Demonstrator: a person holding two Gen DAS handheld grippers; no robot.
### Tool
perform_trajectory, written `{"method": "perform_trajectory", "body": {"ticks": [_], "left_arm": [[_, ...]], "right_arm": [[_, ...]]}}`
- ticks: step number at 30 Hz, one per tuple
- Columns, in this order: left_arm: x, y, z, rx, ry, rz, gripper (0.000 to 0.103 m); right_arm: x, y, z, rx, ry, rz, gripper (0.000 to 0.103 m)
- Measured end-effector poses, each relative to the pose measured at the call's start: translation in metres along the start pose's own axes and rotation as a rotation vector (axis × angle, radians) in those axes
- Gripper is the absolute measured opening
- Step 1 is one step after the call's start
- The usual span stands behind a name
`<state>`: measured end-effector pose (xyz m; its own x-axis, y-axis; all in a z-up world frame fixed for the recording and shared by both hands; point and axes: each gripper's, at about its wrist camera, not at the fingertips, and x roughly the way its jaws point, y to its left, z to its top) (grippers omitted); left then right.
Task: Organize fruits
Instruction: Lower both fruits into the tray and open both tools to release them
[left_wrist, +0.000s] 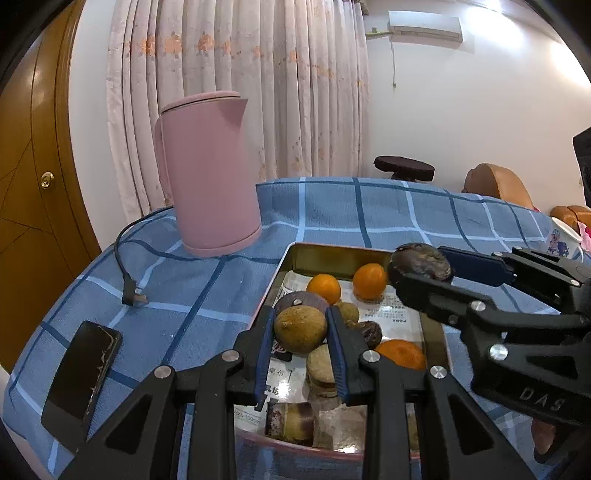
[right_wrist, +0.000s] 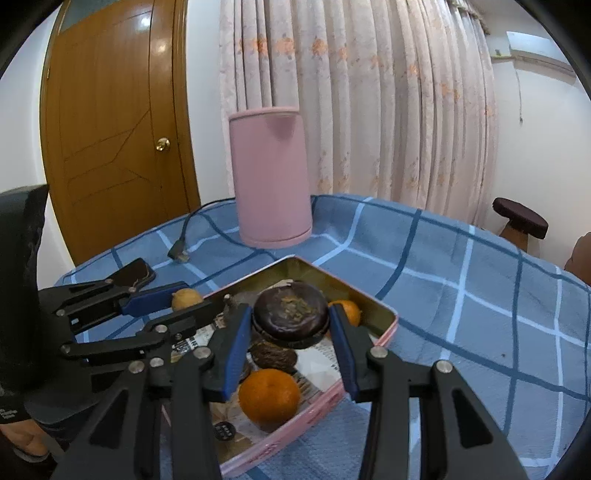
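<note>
My left tongs (left_wrist: 300, 332) pinch a brownish-green round fruit (left_wrist: 300, 329), my right tongs (right_wrist: 291, 328) a dark wrinkled round fruit (right_wrist: 291, 318), both above the rectangular metal tin's rim (left_wrist: 334, 248); blue checked cloth (left_wrist: 192, 295) lies bare around it.

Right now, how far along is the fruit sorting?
Nothing looks sorted yet. In hand: left hand-held gripper holds a yellow-green fruit, right hand-held gripper a dark fruit, both above the tin. Left: oranges and other pieces still in the tin.

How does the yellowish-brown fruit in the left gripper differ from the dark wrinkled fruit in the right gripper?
The yellowish-brown fruit is pale and matte, with a small nub; the dark wrinkled fruit is almost black and shrivelled. The dark fruit looks flatter and wider, the yellowish one rounder. Both are clamped between blue pads, left gripper and right gripper, above the open metal tin.
</note>
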<state>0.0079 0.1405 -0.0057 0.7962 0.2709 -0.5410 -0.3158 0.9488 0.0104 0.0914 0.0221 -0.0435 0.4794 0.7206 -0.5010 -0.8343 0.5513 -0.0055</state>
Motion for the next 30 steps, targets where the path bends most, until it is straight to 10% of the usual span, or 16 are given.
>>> {"method": "perform_trajectory", "body": {"ticks": [30], "left_arm": [[0.015,0.015,-0.021,-0.012,0.078,-0.008,0.03]], "right_arm": [[0.023,0.021,-0.02,-0.07,0.113,0.029,0.047]]}}
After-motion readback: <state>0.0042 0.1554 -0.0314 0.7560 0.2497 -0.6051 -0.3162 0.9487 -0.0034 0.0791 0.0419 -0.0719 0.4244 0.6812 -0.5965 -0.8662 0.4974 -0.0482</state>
